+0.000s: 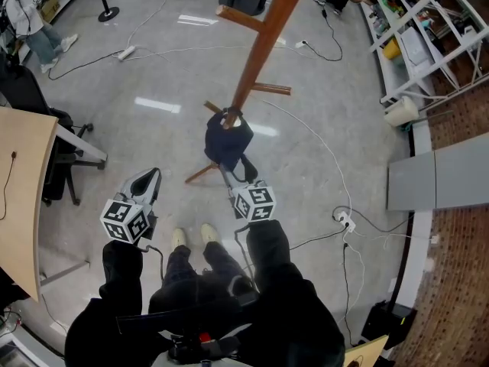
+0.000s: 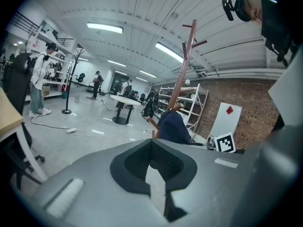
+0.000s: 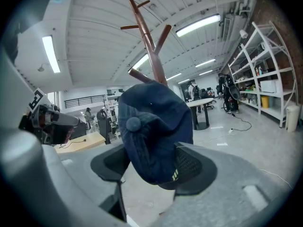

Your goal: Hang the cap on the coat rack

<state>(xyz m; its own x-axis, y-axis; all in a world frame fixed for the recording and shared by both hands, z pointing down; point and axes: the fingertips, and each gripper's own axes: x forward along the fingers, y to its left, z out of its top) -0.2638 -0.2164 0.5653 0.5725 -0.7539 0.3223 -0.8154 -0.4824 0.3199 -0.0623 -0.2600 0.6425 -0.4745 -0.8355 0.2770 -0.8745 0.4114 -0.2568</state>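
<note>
**Person in black with two grey hand-held grippers**

Seen from above, the person wears a black long-sleeved top (image 1: 283, 281), black trousers (image 1: 200, 264) and pale shoes (image 1: 192, 236). The left gripper (image 1: 147, 180) and right gripper (image 1: 234, 180) have grey moulded shells and dark, textured pads. The left cube (image 1: 124, 220) and right cube (image 1: 254, 202) are white with black square markers. A thin black cable (image 1: 156, 251) trails below the left cube.

Navy cap (image 2: 173, 126) on wooden coat rack (image 2: 185, 65), beyond left gripper (image 2: 151, 142), jaws together, empty.

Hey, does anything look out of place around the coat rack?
Nothing damaged. The cap hangs low on the coat rack, between the right gripper's open jaws. Loose cables trail across the floor around it.
</note>
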